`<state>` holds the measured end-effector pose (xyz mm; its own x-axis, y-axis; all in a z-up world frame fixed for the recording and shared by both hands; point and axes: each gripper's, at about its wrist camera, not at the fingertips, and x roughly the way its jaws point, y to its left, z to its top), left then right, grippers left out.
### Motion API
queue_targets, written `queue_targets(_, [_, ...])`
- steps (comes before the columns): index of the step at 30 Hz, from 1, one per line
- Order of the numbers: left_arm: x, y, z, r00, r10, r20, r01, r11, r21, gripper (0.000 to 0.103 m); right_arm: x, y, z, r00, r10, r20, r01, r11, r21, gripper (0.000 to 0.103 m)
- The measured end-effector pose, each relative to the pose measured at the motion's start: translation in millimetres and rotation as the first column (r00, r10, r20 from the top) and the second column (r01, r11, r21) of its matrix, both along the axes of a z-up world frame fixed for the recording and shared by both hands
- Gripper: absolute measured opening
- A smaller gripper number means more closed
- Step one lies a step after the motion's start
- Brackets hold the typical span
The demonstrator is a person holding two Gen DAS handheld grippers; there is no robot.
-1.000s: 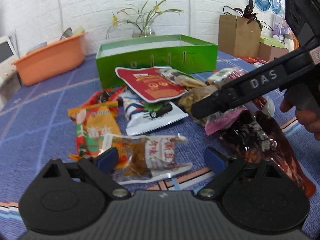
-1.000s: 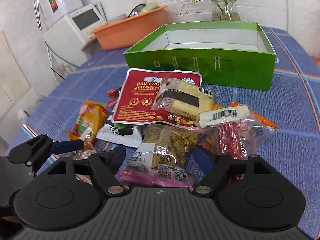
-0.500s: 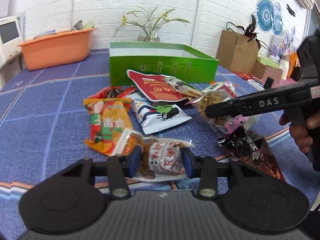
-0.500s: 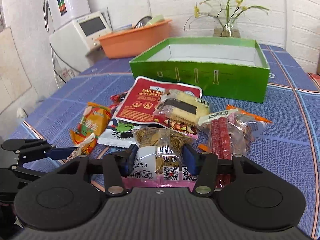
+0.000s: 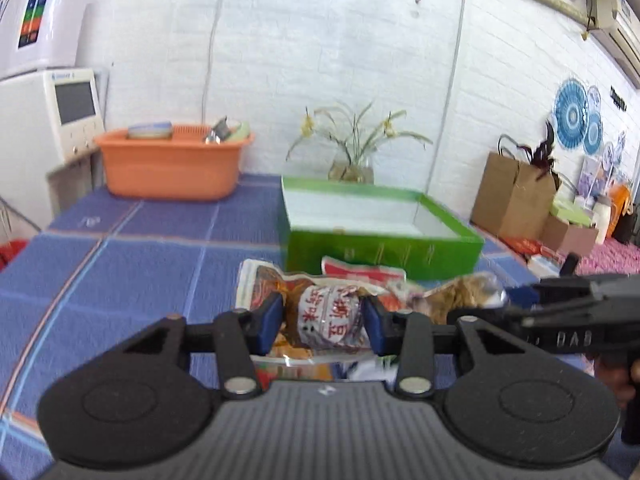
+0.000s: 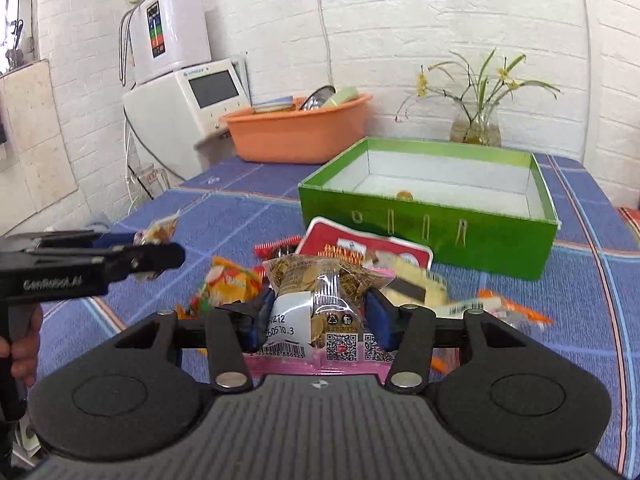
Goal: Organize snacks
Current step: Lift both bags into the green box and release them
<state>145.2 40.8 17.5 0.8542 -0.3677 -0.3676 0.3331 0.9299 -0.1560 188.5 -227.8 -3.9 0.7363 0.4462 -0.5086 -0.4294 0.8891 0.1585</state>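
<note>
White-painted brick walls back a surface [image 6: 240, 216] covered in blue checked cloth, where a heap of snack packets lies in front of an open green cardboard box with a white inside [image 6: 496, 240]. The left tongs [image 5: 322, 322] are clamped on a clear crinkled packet with red Chinese characters and brown pieces inside [image 5: 326, 318], lifted clear of the cloth. The right tongs [image 6: 318, 318] grip a clear packet of brown nutty snacks with a white barcode label and a pink bottom edge [image 6: 316, 300], also held above the heap. Left on the cloth are a red pouch of mixed nuts [image 6: 360, 246], an orange-and-green packet [image 6: 228, 284] and a clear packet of red sticks with an orange edge [image 6: 504, 308]; the red pouch lies just before the box's front wall, between the tongs and the box. An orange plastic basin [image 6: 296, 132] and a glass vase of yellow flowers [image 6: 476, 128] stand behind, near the wall.
</note>
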Motion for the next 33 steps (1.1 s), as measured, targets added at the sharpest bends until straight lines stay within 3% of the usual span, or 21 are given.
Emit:
queue_targets(8, [49.7,-35.8,36.8,0.995,-0.029,0.092,0.029,1.000,-0.007,0.041,19.2,2.6,16.5,0.984,-0.110,0.140,0.123,0.989,-0.087,0.083])
queue_targets(11, [67.0,-50.8,44.6,0.994,-0.033,0.104,0.035,0.999,-0.014,0.041,33.6,-9.1,20.3,0.975,-0.171,0.145,0.186,0.978,-0.096,0.083])
queue_targets(23, [109.8,-89.8,84.0,0.982,-0.020,0.188,0.028,0.999,-0.041,0.041,77.0,-36.4,65.9,0.914,-0.309,0.264,0.312,0.949,0.029,0.084])
queue_targets(29, [129.0,-99.9,76.6,0.977,0.040,0.207,-0.027,0.997,-0.067,0.041,94.4,-53.3,68.1,0.880,-0.394,0.264,0.354,0.916,0.186,0.084])
queue_targets(33, [144.6,-103.1,64.5,0.976,0.084,0.201,-0.078,0.996,-0.038,0.041,107.4,-52.9,60.3,0.873,-0.409,0.266,0.364,0.909,0.205,0.084])
